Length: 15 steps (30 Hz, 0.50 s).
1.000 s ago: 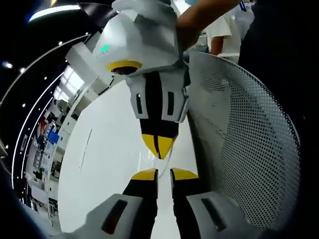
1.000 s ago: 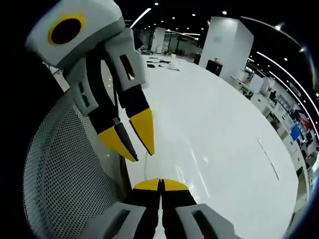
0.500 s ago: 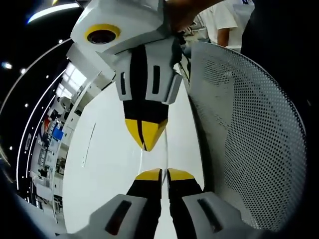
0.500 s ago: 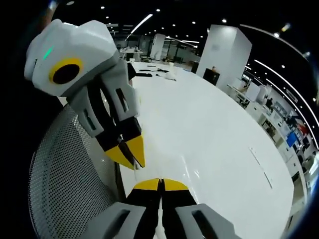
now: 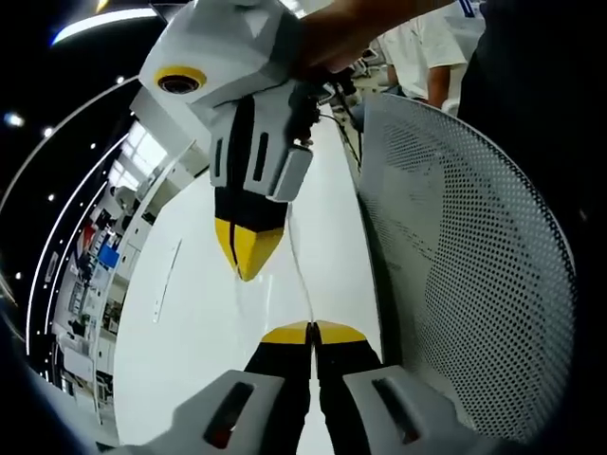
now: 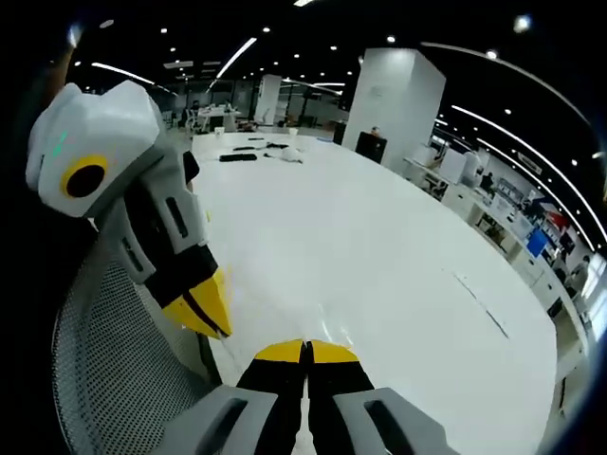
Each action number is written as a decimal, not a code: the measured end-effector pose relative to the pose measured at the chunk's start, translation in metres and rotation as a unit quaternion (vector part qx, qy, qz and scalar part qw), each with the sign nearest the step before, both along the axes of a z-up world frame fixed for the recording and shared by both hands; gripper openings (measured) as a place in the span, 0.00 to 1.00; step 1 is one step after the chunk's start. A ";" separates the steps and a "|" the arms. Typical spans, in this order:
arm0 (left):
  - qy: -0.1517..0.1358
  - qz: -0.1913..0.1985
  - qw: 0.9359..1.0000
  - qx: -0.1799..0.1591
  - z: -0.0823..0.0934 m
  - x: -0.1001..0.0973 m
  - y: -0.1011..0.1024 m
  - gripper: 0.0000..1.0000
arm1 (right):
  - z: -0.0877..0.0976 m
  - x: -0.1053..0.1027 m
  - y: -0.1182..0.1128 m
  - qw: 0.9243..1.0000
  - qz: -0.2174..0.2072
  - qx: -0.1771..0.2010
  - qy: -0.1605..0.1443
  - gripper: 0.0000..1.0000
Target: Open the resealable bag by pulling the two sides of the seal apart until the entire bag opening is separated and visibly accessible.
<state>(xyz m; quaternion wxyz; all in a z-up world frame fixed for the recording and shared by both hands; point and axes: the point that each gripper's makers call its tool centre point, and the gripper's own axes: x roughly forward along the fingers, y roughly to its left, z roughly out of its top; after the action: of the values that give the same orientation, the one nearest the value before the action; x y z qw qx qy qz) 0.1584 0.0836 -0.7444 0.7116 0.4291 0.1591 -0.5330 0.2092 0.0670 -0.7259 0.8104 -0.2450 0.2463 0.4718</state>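
A clear resealable bag (image 5: 298, 270) shows as a thin, glinting film stretched between the two grippers, above the white table (image 5: 190, 313). In the left gripper view my left gripper (image 5: 308, 332) is shut on the film's near edge. My right gripper (image 5: 247, 270) hangs from the top, held by a hand (image 5: 346, 33), its yellow tips together on the far edge. In the right gripper view my right gripper (image 6: 305, 349) is shut, with faint bag gleams (image 6: 334, 327) just beyond it. The left gripper (image 6: 213, 327) points in from the left. Most of the bag is too transparent to trace.
A white perforated mesh chair back (image 5: 455, 265) stands close beside the grippers, also low left as the chair back (image 6: 114, 379). The long white table (image 6: 379, 246) carries small dark items (image 6: 251, 152) at its far end. A white pillar (image 6: 389, 104) rises behind.
The two grippers have drawn apart: in each view the other gripper has slid left and away from the near jaws. The left gripper's jaws have gone from slightly apart to fully together.
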 end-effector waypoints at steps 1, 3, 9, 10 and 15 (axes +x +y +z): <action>0.000 0.000 1.000 -0.001 0.000 0.000 0.000 0.00 | 0.001 0.001 0.000 1.000 -0.002 0.002 0.001 0.00; 0.003 0.000 1.000 -0.003 0.000 -0.001 0.000 0.00 | 0.003 0.003 -0.002 1.000 -0.010 0.010 0.002 0.00; 0.009 -0.002 1.000 -0.007 0.000 -0.004 -0.002 0.00 | 0.008 0.010 -0.007 0.999 -0.028 0.019 -0.001 0.00; 0.012 -0.003 1.000 -0.007 0.000 -0.005 -0.002 0.00 | 0.010 0.011 -0.007 0.999 -0.029 0.019 -0.002 0.00; 0.013 -0.003 1.000 -0.010 0.000 -0.006 -0.003 0.00 | 0.017 0.018 -0.008 0.999 -0.036 0.026 -0.011 0.00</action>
<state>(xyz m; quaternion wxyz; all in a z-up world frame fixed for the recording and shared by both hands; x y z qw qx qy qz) 0.1521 0.0803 -0.7445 0.7123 0.4154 0.1620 -0.5420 0.2269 0.0593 -0.7086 0.8356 -0.2200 0.2343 0.4455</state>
